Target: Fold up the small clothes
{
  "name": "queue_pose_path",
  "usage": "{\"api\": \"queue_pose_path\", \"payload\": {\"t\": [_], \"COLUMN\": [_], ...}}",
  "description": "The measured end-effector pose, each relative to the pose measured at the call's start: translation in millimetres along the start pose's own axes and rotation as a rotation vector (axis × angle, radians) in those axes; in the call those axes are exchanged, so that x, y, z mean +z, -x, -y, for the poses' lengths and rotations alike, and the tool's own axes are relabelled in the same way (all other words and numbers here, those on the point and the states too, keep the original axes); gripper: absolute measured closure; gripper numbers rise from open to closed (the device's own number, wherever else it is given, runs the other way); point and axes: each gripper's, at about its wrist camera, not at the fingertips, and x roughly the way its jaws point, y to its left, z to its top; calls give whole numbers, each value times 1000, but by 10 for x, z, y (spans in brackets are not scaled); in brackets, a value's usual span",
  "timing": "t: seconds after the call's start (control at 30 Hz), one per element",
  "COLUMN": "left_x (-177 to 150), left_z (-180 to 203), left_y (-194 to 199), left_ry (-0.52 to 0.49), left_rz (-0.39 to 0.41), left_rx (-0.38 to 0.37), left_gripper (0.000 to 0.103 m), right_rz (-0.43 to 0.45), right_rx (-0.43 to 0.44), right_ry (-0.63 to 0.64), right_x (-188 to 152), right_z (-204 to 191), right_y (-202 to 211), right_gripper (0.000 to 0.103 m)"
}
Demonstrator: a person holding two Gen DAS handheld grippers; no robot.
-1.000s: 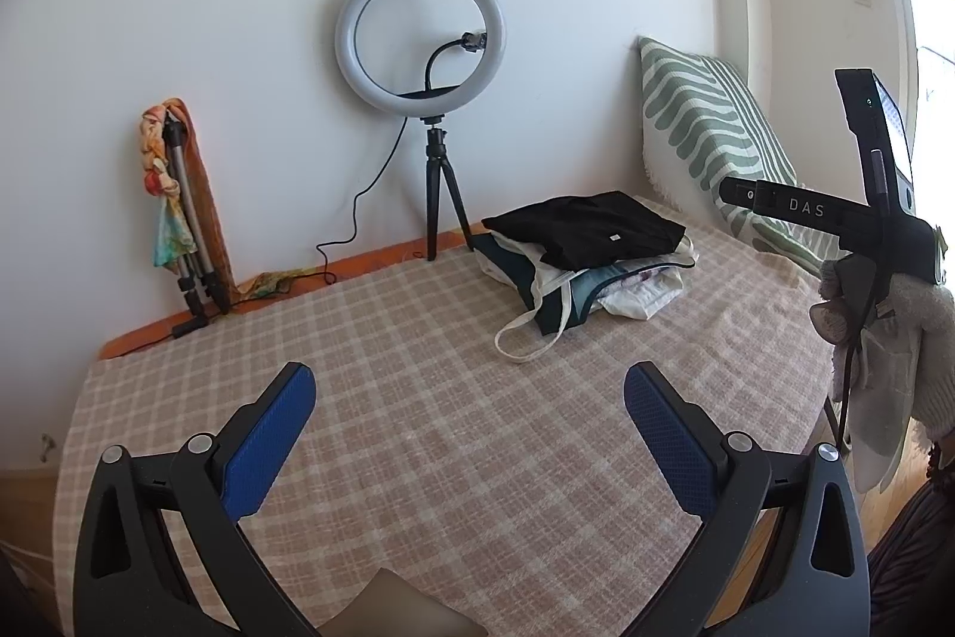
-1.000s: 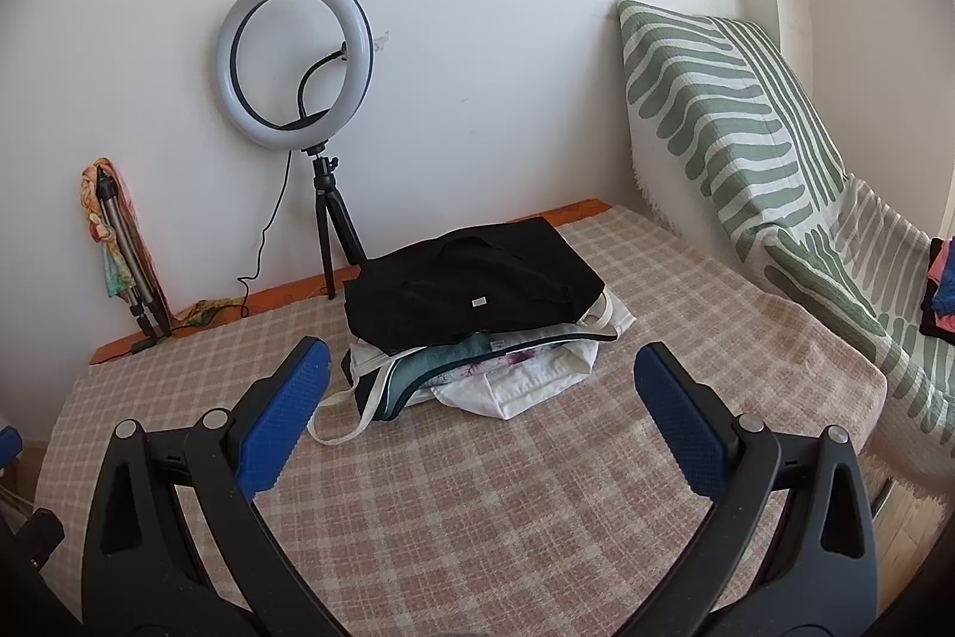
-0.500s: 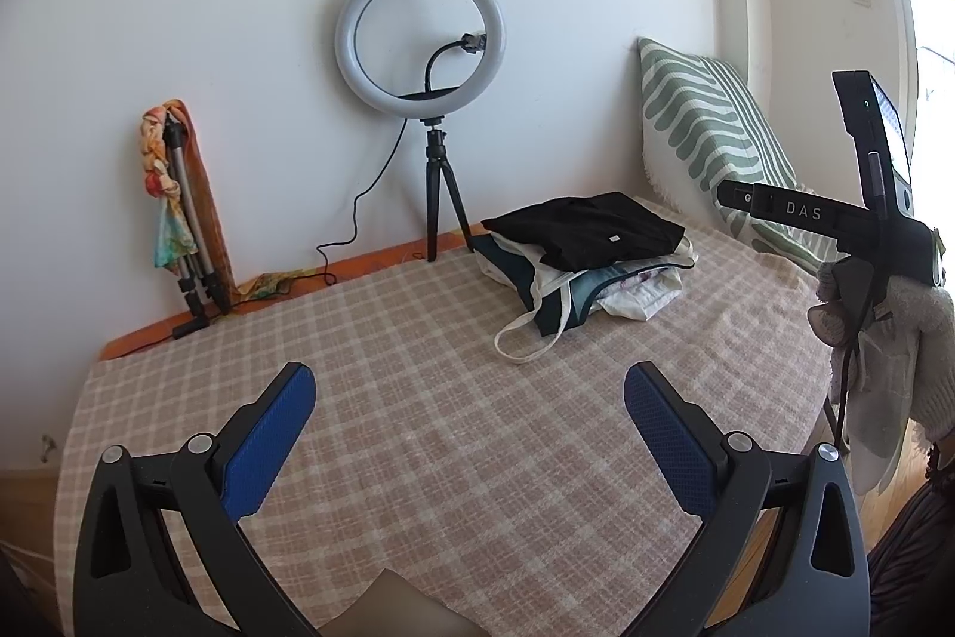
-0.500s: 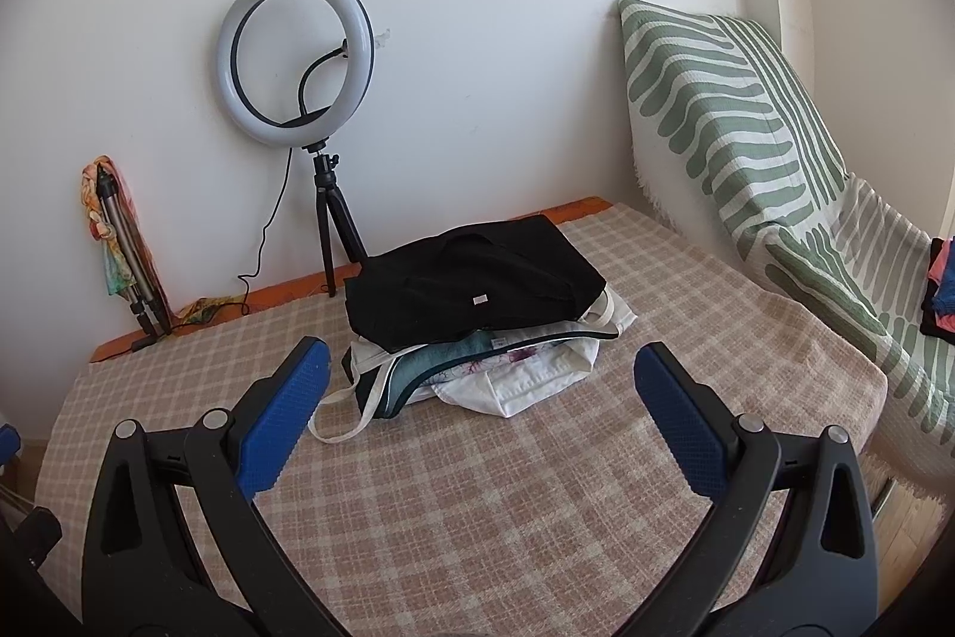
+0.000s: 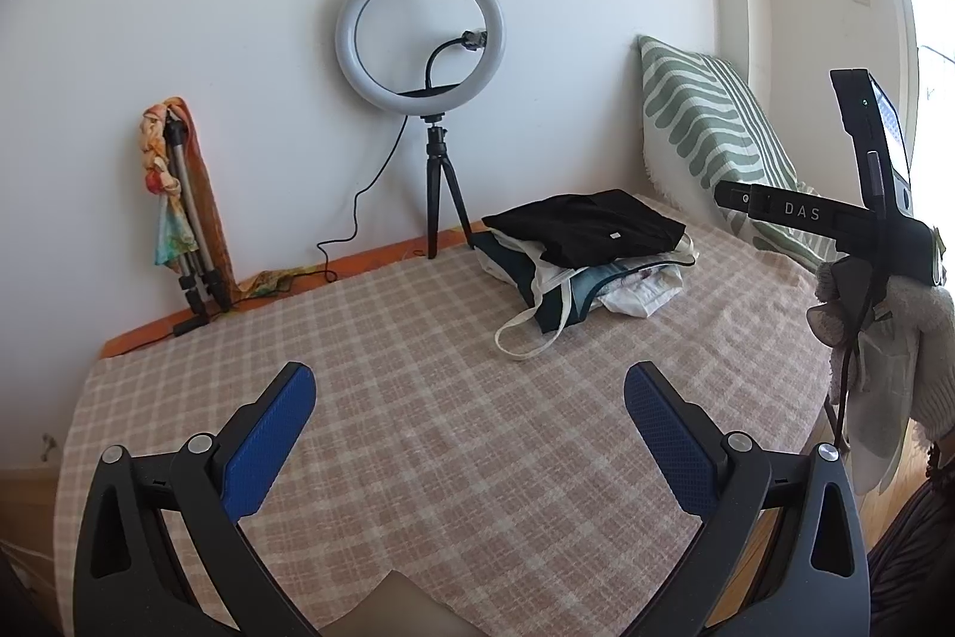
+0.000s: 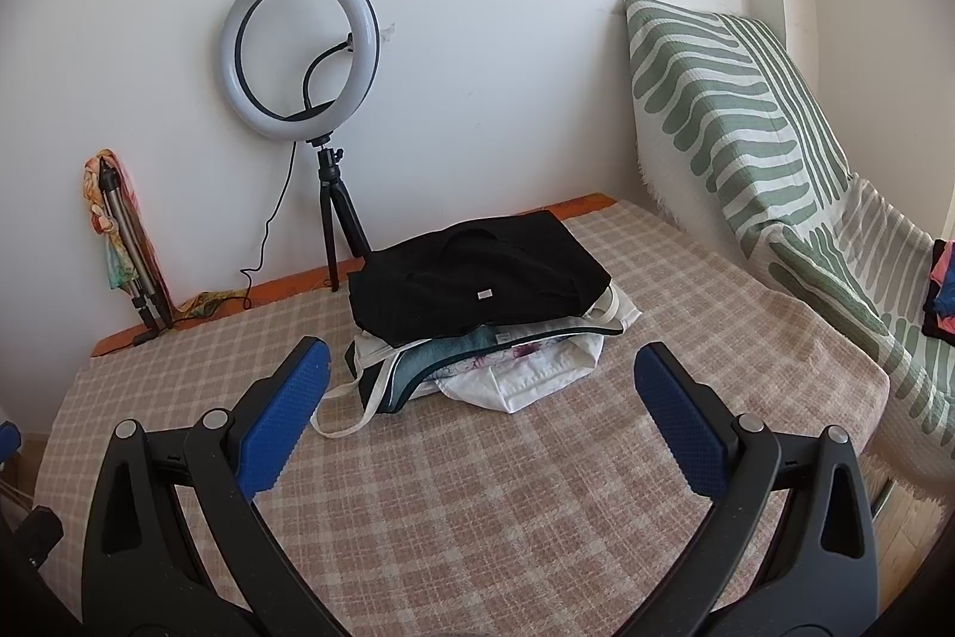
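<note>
A pile of small clothes [image 6: 483, 320] lies at the back right of the checked tablecloth [image 6: 537, 488]. A black folded garment [image 6: 477, 279] is on top, with teal and white pieces under it and a white strap trailing left. The pile also shows in the left wrist view [image 5: 588, 258]. My left gripper [image 5: 468, 392] is open and empty, above the cloth well in front of the pile. My right gripper [image 6: 480, 371] is open and empty, close in front of the pile. The right gripper's body [image 5: 871, 219] shows at the right of the left wrist view.
A ring light on a small tripod [image 6: 298, 58] stands at the wall behind the pile. A folded tripod with a colourful scarf [image 6: 119, 237] leans at the back left. A green striped cushion and throw [image 6: 746, 111] lie to the right. The table edge drops off at the right.
My right gripper has drifted very slightly nearer the pile. The left gripper and the clothes have not moved.
</note>
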Motion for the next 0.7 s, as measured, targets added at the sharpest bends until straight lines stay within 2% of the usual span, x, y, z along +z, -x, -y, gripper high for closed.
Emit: {"api": "queue_pose_path", "payload": {"t": [0.7], "left_x": [-27], "left_z": [-25], "left_y": [3], "left_ry": [-6], "left_rz": [-3], "left_rx": [4], "left_gripper": [0], "right_rz": [-8], "right_rx": [9], "right_ry": [3], "right_x": [-1], "right_z": [-15], "right_y": [-35], "right_gripper": [0]}}
